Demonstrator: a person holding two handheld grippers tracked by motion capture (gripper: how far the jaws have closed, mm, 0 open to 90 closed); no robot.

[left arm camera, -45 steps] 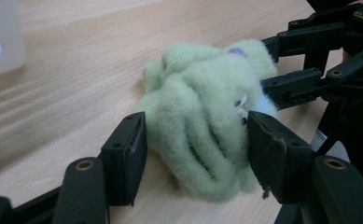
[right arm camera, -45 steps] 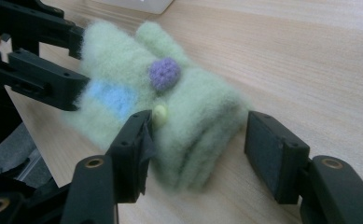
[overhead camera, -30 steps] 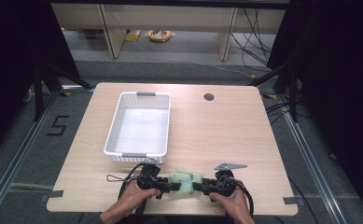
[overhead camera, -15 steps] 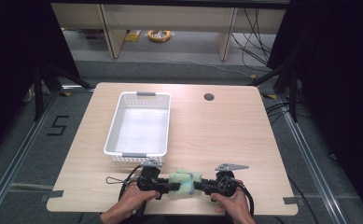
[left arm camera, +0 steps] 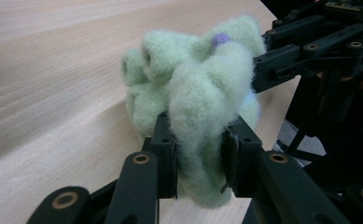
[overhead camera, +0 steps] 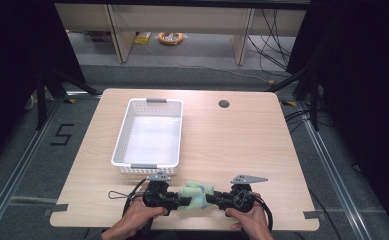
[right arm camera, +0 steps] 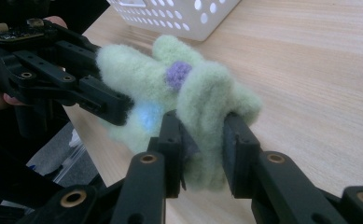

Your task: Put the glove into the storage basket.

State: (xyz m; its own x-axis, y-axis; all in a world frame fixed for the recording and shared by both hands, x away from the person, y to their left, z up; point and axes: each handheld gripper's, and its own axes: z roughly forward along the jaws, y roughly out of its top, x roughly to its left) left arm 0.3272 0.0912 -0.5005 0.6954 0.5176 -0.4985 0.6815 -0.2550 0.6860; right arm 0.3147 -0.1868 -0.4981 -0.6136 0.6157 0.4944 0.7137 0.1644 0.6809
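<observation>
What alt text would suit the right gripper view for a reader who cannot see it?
Two black tongs pinch a fold of a fuzzy pale green cloth with a small purple dot just above a wooden table. The other tongs grip the cloth from the left, and a white basket stands behind.

One green fleece toy (overhead camera: pixel 195 195), one white basket (overhead camera: pixel 149 135), two grippers, one table (overhead camera: pixel 242 145).

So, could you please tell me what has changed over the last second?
Both sets of jaws have just been closing: the left gripper and the right gripper now pinch opposite ends of the fluffy pale green felt toy between them. The white perforated plastic basket and both hands kept their places.
</observation>
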